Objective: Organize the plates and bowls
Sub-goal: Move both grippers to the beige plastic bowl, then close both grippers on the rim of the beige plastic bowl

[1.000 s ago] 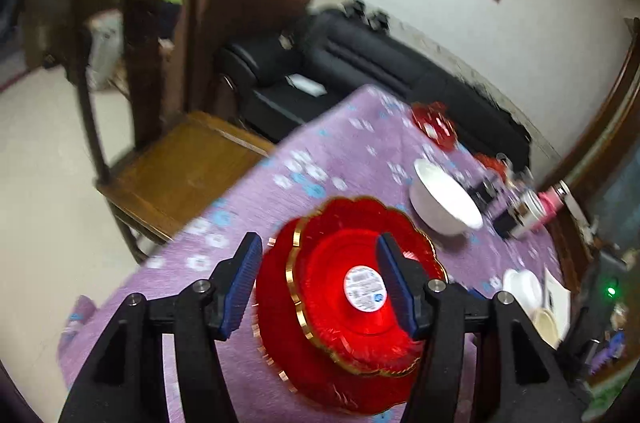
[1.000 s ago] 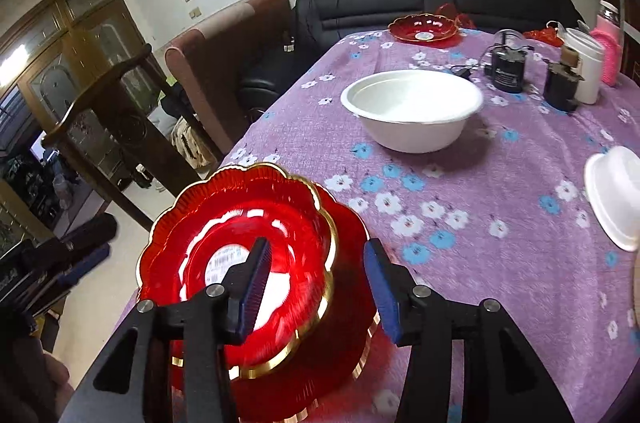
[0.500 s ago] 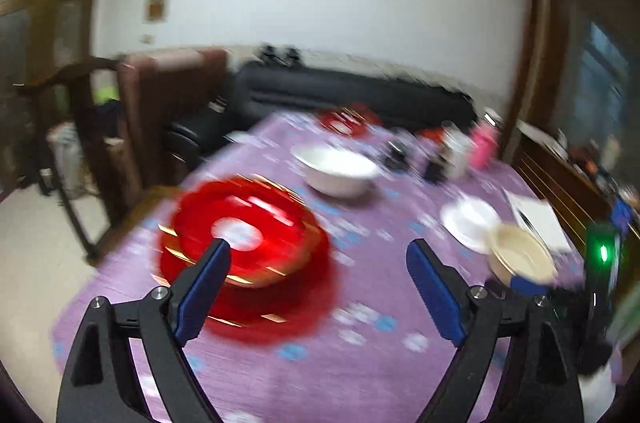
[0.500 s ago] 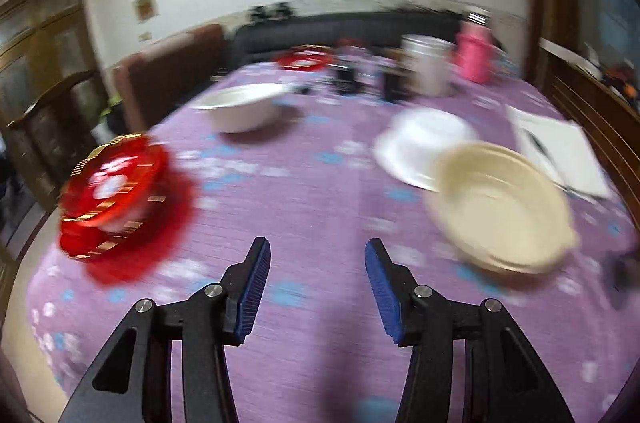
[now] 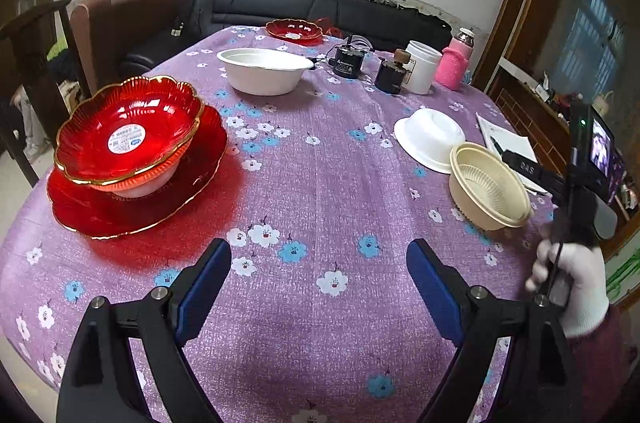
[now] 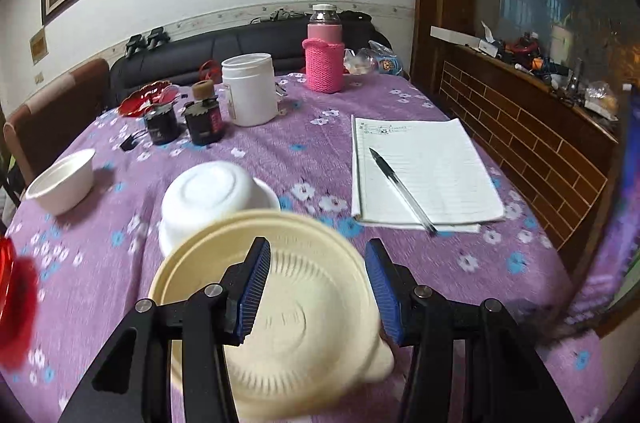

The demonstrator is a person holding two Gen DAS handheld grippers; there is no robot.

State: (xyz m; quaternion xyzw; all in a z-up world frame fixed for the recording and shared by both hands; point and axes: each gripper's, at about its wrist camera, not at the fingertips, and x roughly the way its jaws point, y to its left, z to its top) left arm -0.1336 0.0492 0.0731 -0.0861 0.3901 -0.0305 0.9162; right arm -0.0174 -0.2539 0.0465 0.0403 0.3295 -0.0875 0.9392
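You had the red bowl [image 5: 128, 137] stacked on the red plate [image 5: 136, 199] at the table's left edge, left gripper [image 5: 318, 287] released and empty, right gripper [image 6: 316, 287] spread over the cream bowl [image 6: 272, 315], not yet gripped, white bowls unsorted.

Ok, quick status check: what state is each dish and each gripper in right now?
left gripper: open, empty, over bare cloth
right gripper: open, straddling the cream bowl, not clamped
cream bowl: upright, on the table
small white bowl: upside down, beside the cream bowl
large white bowl: upright, empty
red scalloped bowl: upright, stacked on the red plate
red plate: flat, bottom of the stack
far red dish: upright, alone
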